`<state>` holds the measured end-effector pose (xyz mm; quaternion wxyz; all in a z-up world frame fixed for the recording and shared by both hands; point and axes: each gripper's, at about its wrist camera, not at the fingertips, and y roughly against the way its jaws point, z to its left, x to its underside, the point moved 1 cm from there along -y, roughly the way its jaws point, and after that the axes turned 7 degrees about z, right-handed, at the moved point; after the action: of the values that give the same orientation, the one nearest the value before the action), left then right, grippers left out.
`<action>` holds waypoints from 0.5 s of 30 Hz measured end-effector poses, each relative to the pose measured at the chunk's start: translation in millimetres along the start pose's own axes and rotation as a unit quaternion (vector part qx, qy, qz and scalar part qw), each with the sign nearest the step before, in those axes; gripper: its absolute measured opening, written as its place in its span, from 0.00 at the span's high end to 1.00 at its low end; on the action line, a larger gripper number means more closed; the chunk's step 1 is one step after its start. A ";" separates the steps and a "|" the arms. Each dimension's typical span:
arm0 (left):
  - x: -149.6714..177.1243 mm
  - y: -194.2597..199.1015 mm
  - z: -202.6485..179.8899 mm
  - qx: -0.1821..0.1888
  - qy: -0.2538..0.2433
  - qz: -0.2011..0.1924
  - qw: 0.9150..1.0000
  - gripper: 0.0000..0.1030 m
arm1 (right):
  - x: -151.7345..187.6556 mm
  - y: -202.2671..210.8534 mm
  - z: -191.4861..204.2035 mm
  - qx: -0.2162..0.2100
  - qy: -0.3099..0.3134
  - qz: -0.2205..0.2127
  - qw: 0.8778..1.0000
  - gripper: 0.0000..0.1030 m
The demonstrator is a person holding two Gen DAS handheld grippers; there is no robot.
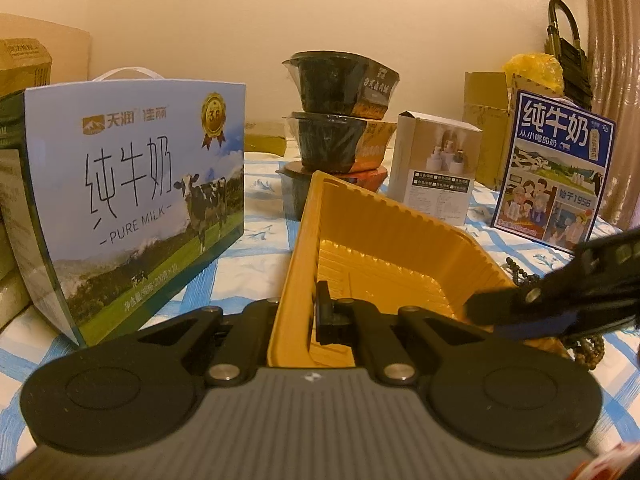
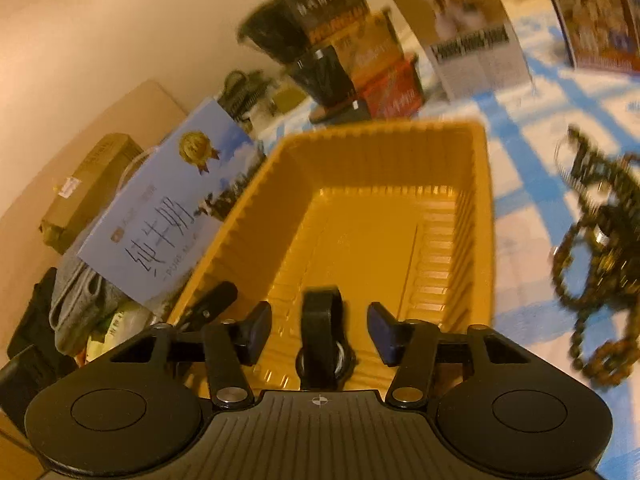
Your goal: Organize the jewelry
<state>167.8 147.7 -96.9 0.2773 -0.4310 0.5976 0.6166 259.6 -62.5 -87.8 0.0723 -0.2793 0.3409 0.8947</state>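
1. Two tools were at work. At the left, the left tool (image 1: 300,312) was clenched on the near left wall of the yellow tray (image 1: 384,208), with one finger inside and one outside. The tray stood on the blue checked cloth (image 1: 248,240) and looked like thin ribbed plastic. I judged it light and easy to bend, so holding it at the wall near a corner seemed a good way to keep it from sliding.
2. In the middle, a black band (image 2: 322,340) lay at the near end of the tray. It was perhaps a watch or a bracelet, with a round pale ring at its lower part. It looked smooth, rather stiff and small. I judged it light and best taken across its narrow sides.
3. Around it, the right tool (image 2: 320,320) was released. Its two pads stood apart on each side of the band and did not press on it.
4. At the right, outside the tray, a heap of dark brown bead strings (image 2: 592,248) lay on the cloth, blurred in the right wrist view. Such strings were probably limp and likely to tangle and slip. I would pinch a bunch where several loops cross rather than one single bead.
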 end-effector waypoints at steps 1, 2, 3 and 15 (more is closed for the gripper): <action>0.4 -0.2 0.3 0.000 0.001 0.000 1.000 0.97 | -0.2 5.2 -0.6 0.000 0.005 -0.006 1.000 0.48; 0.5 -0.4 0.4 -0.001 0.001 0.001 1.000 0.97 | 0.0 11.1 -2.1 0.000 0.008 -0.013 1.000 0.48; 0.6 -0.1 0.5 0.000 0.001 0.000 1.000 0.97 | 0.8 16.1 -3.5 0.003 0.010 -0.019 1.000 0.48; 1.2 -0.4 0.2 -0.001 0.002 0.000 1.000 0.97 | 12.6 84.8 -65.2 0.108 -0.023 -0.061 0.992 0.48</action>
<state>167.5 147.7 -98.1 0.2757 -0.4321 0.5979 0.6163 251.4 -169.9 -86.3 0.1647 -0.2695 0.4163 0.8526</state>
